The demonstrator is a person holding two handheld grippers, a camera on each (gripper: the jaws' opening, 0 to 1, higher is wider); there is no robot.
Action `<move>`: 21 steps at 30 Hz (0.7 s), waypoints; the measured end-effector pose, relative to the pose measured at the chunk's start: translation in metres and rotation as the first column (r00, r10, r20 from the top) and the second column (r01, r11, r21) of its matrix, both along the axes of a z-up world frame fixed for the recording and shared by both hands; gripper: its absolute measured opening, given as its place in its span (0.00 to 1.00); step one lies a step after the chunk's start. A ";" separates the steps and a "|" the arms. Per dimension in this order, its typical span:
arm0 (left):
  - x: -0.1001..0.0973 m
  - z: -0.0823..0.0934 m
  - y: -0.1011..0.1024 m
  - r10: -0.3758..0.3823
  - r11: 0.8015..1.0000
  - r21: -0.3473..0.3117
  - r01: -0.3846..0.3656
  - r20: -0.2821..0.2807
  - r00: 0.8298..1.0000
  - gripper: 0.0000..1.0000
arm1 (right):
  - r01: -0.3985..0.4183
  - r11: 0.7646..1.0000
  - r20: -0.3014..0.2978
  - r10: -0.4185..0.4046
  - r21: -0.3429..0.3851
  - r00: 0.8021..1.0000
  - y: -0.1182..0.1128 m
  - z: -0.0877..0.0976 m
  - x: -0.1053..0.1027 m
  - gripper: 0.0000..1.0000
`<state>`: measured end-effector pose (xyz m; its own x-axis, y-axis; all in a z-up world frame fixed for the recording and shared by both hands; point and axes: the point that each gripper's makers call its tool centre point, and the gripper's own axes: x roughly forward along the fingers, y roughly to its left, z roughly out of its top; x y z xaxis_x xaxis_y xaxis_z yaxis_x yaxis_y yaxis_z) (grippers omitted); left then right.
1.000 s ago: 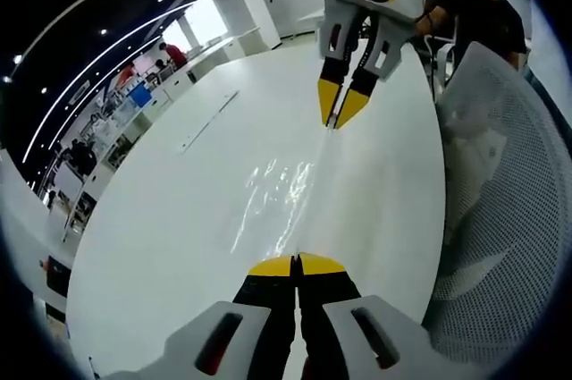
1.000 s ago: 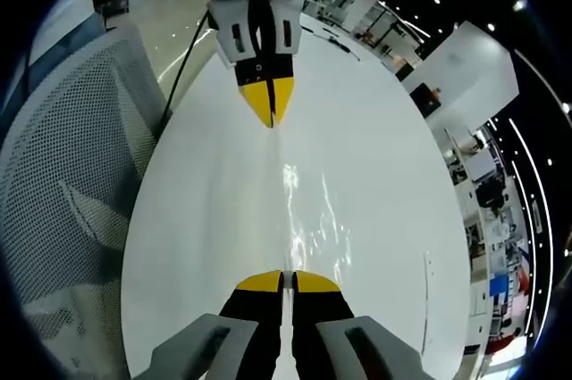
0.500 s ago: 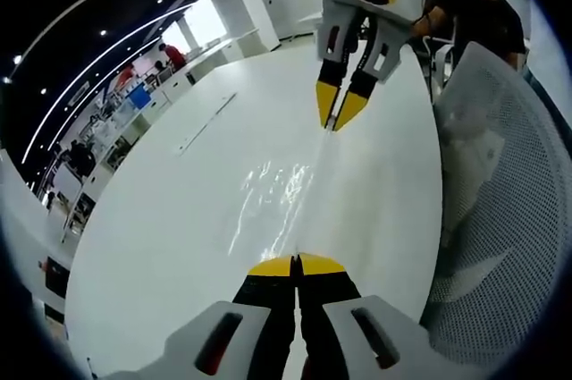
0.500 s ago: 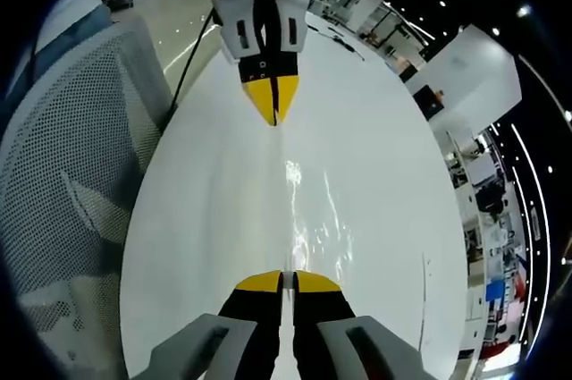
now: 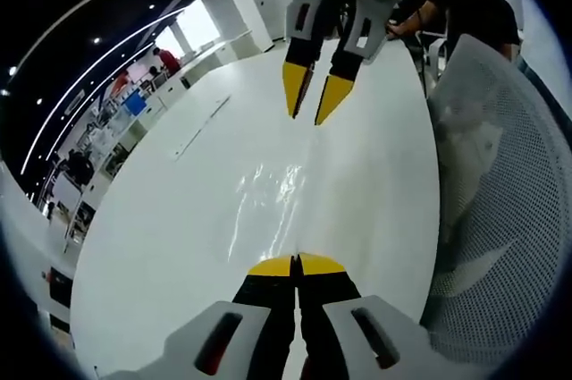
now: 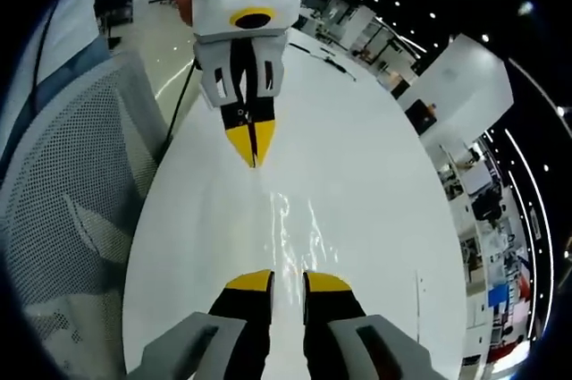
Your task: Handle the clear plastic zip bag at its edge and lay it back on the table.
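Bag almost back down on the counter

Right hand-held gripper (image 6: 284, 280) has its jaws apart, holding nothing; left hand-held gripper (image 5: 296, 265) is pinched closed on the bag (image 5: 268, 192) edge, which lies on the white counter (image 5: 161, 219). Left release remains, I'd say.

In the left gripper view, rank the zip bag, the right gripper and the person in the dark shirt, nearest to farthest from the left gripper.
1. Zip bag: clamped in the left gripper, lying across the white table.
2. Right gripper: above the bag's far end, jaws apart.
3. Person in the dark shirt: upper right, behind the mesh chair.
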<state>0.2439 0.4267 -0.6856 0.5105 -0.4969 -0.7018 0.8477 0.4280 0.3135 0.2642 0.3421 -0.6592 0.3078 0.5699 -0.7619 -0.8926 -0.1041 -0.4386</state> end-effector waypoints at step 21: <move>-0.002 0.002 -0.001 -0.017 1.000 0.010 0.017 0.009 1.000 0.00 | -0.040 0.999 -0.012 0.040 0.020 0.999 0.036 0.012 -0.001 0.18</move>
<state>0.2415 0.4260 -0.6834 0.5082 -0.4985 -0.7023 0.8520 0.4100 0.3255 0.2628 0.3785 -0.6475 0.2751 0.5965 -0.7540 -0.8935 -0.1309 -0.4295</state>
